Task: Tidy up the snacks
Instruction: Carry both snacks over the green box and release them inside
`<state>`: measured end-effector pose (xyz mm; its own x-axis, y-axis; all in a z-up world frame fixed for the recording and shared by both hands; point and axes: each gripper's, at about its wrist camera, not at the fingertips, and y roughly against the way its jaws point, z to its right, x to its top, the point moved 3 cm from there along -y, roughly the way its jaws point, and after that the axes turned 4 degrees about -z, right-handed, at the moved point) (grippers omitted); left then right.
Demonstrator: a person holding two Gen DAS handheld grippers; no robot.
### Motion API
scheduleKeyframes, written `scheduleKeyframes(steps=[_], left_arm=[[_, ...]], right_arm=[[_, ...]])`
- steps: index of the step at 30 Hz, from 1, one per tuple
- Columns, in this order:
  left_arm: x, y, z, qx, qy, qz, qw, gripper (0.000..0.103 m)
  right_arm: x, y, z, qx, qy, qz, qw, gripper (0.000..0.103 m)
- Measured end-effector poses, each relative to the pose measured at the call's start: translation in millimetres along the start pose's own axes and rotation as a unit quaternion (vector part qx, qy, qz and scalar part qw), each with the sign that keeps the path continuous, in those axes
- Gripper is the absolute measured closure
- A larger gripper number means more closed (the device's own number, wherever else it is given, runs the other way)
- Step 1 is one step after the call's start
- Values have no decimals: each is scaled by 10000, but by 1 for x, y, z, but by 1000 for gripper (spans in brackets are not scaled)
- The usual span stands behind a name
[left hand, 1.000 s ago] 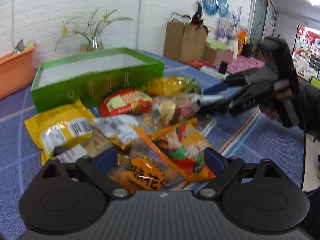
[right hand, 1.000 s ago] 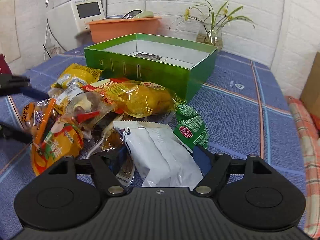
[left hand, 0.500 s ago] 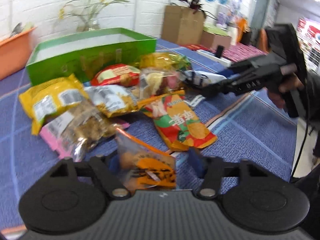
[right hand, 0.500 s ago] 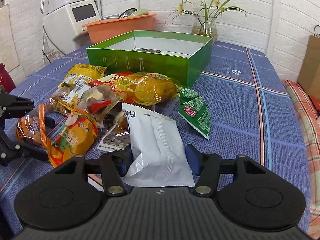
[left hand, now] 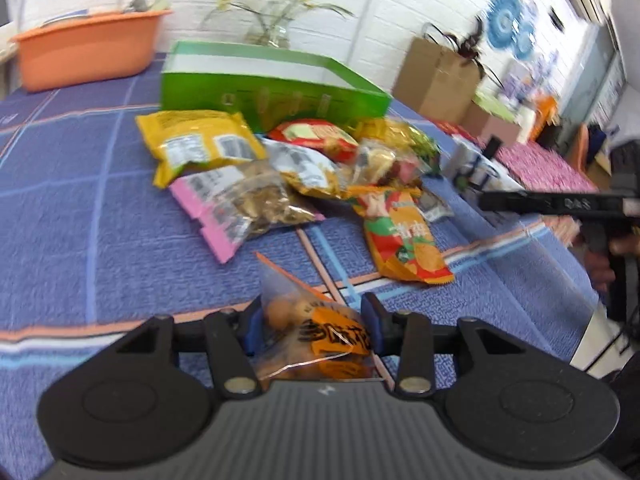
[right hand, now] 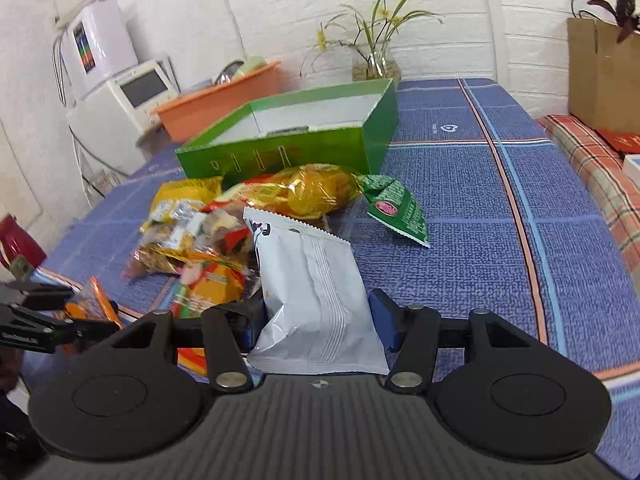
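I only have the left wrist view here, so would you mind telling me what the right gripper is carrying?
Observer: The right gripper is shut on a white snack pouch, jaws pressing its sides.
Operator: Thanks. Is there a green packet near the box? I only see a blur.
Observer: Yes, a small green sachet lies on the blue cloth in front of the green box, beside the yellow bag.
Operator: And anything inside the box?
Observer: The part of its floor that shows looks bare; the rest is hidden.
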<state>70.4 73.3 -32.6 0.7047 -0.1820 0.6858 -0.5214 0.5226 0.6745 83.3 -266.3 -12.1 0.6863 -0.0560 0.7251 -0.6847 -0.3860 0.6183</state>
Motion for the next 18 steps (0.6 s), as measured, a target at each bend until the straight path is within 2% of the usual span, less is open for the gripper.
scheduleKeyframes(steps=[5, 10, 14, 18], left_arm=[[8, 17, -9, 215, 294, 432, 9984, 63], [33, 25, -11, 516, 483, 963, 9928, 63], [56, 29, -3, 867, 376, 1406, 9855, 63], [93, 32, 3, 1072, 81, 1841, 9770, 62]], right_arm=[[4, 1, -18, 501, -195, 116, 9985, 12], [17, -8, -39, 881, -298, 454, 9946, 12], [35, -11, -55, 1163, -305, 828, 9893, 13], [67, -7, -65, 1049, 33, 1367, 9850, 13]])
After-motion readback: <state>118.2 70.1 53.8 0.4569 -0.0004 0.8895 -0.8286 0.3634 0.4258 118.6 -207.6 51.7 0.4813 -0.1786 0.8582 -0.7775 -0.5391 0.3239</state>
